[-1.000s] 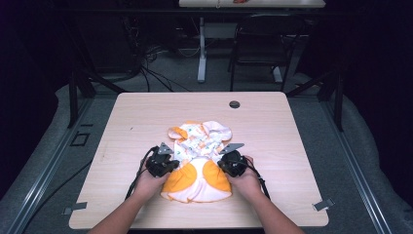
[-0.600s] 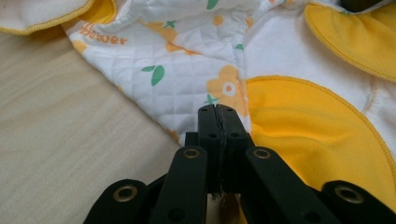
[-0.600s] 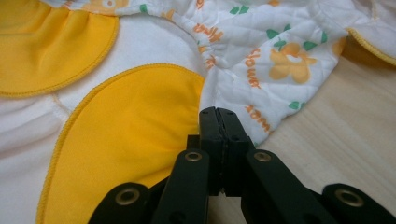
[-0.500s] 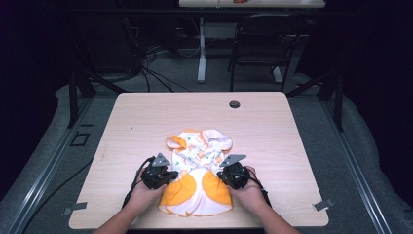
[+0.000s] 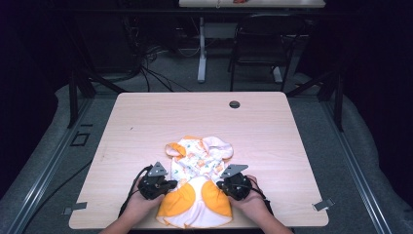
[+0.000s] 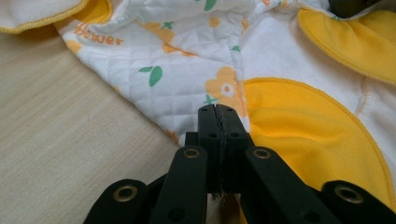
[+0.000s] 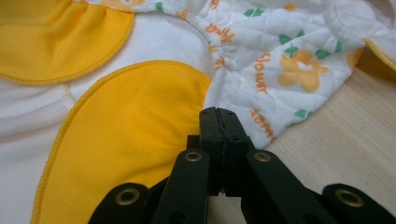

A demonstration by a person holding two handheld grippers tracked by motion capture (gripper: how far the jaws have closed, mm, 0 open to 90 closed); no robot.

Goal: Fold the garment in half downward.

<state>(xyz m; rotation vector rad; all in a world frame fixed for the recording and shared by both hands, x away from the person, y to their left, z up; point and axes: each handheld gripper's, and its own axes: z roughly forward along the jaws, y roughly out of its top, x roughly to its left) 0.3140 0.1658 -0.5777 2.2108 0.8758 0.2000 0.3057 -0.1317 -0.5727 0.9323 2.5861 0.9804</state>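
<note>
A small quilted garment (image 5: pixel 197 190), white with orange flowers and two yellow rounded panels, is being kept spread on the near half of the bench (image 5: pixel 146 122), its yellow end lying at the near edge and its printed, gathered end pointing away toward the far side. Its long axis is thus running from the person outward, and it is being flanked on both sides.

The left hand-held gripper (image 5: pixel 168 185) is being held at the garment's left edge and the right hand-held gripper (image 5: pixel 220 186) at its right edge, roughly level with the seam where the yellow panels meet the printed cloth. Neither hand is being placed clearly nearer; the garment is lying between the two, inward from each.

In the left gripper view the jaws of the left hand-held gripper (image 6: pixel 218 112) are being pressed fully together, and their tips are being laid against the quilted edge (image 6: pixel 187 88) beside a yellow panel (image 6: pixel 303 126); whether a fold of cloth is being pinched cannot be told with certainty, though the edge appears caught. In the right gripper view the right hand-held gripper (image 7: pixel 218 113) is likewise being kept clenched at the border of the yellow panel (image 7: pixel 140 116) and the printed cloth (image 7: pixel 289 60).
</note>
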